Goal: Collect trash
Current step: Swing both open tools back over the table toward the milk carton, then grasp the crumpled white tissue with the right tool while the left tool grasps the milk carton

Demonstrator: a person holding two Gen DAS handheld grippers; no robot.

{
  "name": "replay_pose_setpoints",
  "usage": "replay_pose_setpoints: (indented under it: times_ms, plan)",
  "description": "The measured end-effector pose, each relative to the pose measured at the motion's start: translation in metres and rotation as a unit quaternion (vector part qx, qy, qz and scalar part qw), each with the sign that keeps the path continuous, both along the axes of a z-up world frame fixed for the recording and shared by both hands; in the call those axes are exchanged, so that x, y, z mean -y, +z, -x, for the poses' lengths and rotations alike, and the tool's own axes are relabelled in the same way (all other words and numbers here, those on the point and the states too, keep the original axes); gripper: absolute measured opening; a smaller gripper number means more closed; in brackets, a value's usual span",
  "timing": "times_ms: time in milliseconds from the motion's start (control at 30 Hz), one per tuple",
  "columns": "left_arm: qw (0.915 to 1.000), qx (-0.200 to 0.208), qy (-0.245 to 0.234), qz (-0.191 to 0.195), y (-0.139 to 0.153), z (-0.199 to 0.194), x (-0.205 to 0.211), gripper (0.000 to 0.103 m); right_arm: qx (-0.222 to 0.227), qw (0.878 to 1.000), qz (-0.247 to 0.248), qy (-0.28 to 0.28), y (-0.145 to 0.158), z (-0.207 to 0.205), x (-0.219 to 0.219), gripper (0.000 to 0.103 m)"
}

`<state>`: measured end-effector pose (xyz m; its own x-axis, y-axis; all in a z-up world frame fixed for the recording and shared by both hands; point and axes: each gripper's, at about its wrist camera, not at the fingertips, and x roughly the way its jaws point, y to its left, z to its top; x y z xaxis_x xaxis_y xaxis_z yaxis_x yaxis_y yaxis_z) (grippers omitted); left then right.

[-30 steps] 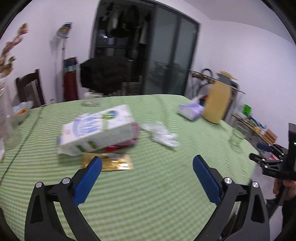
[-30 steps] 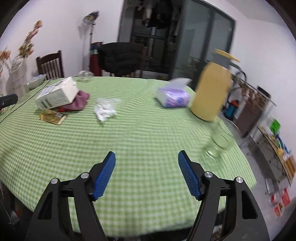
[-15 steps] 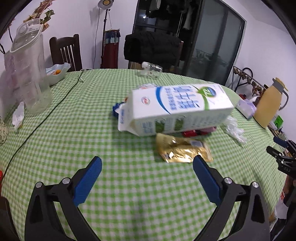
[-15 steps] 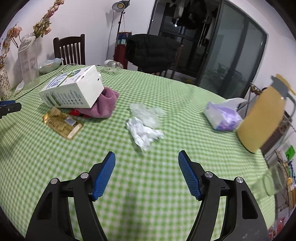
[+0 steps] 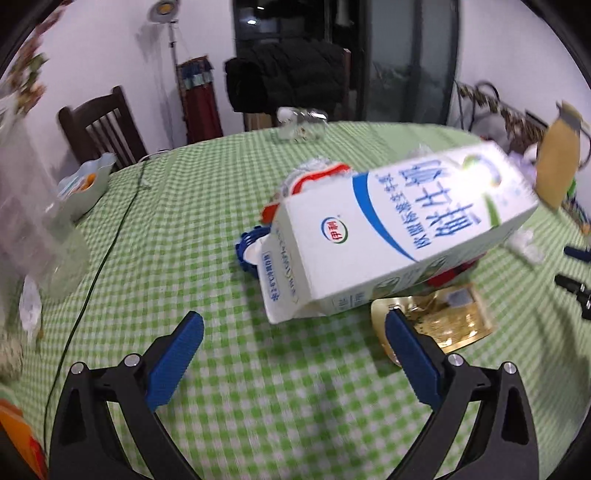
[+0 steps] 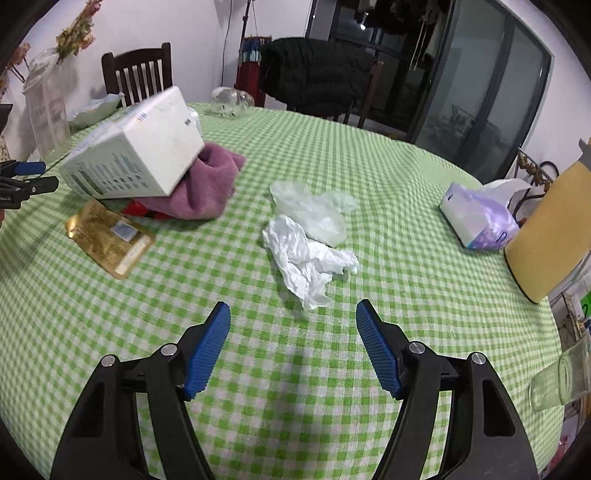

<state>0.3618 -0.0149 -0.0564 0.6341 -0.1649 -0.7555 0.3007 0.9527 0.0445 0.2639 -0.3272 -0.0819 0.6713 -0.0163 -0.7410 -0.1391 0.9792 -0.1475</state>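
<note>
Home dining room: checked tablecloth (image 6: pixel 369 166), wooden chair (image 6: pixel 136 74).

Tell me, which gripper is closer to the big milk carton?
Left. The left gripper sits just short of the milk carton; the right gripper faces the crumpled tissue, well off to the carton's side.

White walls (image 6: pixel 177 22) enclose the room; a dark glass sliding door (image 6: pixel 480 96) fills the far side; a wooden chair (image 6: pixel 138 75) stands at the table's far left edge; another chair under a black jacket (image 6: pixel 314 74) at its far edge; a floor lamp (image 5: pixel 166 7) beside the wall.
</note>
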Motion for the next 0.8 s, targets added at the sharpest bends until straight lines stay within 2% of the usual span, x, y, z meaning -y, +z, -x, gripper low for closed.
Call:
replay_pose_setpoints:
  times_ms: [67,167,200,233,267,300,333,400,433,500,600,633,667,700,800]
  plan:
    - [1.0000,0.002,0.009,0.002,-0.001,-0.007,0.005,0.096,-0.005,1.000,-0.007,-0.005,-0.003,-0.008,0.004,0.068]
    - [0.9994,0.006,0.009,0.031,0.003,-0.011,0.014,0.094,-0.018,0.999,-0.028,-0.016,-0.011,-0.025,0.014,0.059]
    - [0.9988,0.011,0.004,0.048,0.006,-0.009,0.019,0.088,-0.025,0.999,-0.036,-0.022,-0.015,-0.032,0.017,0.054]
    - [0.9985,0.011,-0.001,0.054,0.008,-0.006,0.025,0.076,-0.031,0.998,-0.044,-0.025,-0.018,-0.038,0.020,0.052]
    - [0.9986,0.010,-0.001,0.052,0.008,-0.003,0.030,0.074,-0.038,0.998,-0.049,-0.027,-0.022,-0.043,0.022,0.046]
    - [0.9986,0.012,-0.005,0.051,0.010,0.002,0.039,0.065,-0.042,0.998,-0.050,-0.027,-0.025,-0.047,0.023,0.037]
    - [0.9985,0.012,-0.013,0.052,0.012,0.006,0.045,0.051,-0.047,0.997,-0.049,-0.027,-0.028,-0.051,0.023,0.033]
    - [0.9953,0.000,-0.060,0.076,0.017,0.020,0.057,0.036,-0.044,0.997,-0.061,-0.020,-0.031,-0.054,0.025,0.017]
    - [0.9923,-0.008,-0.089,0.086,0.021,0.029,0.064,0.035,-0.045,0.997,-0.060,-0.018,-0.032,-0.056,0.025,0.016]
    - [0.9880,0.000,-0.126,0.090,0.032,0.047,0.074,0.035,-0.043,0.998,-0.054,-0.014,-0.032,-0.057,0.025,0.007]
    - [0.9856,0.033,-0.148,0.075,0.043,0.061,0.077,0.036,-0.032,0.998,-0.042,-0.019,-0.026,-0.052,0.029,0.006]
    - [0.9845,0.044,-0.156,0.066,0.043,0.062,0.076,0.052,-0.028,0.998,-0.043,-0.021,-0.025,-0.050,0.033,0.006]
    - [0.9830,0.057,-0.167,0.050,0.041,0.064,0.076,0.064,-0.023,0.998,-0.044,-0.023,-0.022,-0.045,0.035,0.006]
    - [0.9815,0.066,-0.176,0.033,0.037,0.064,0.075,0.081,-0.016,0.998,-0.047,-0.027,-0.018,-0.040,0.040,0.006]
    - [0.9723,0.076,-0.217,-0.042,0.019,0.071,0.083,0.084,-0.013,0.998,-0.052,-0.030,-0.015,-0.028,0.049,0.006]
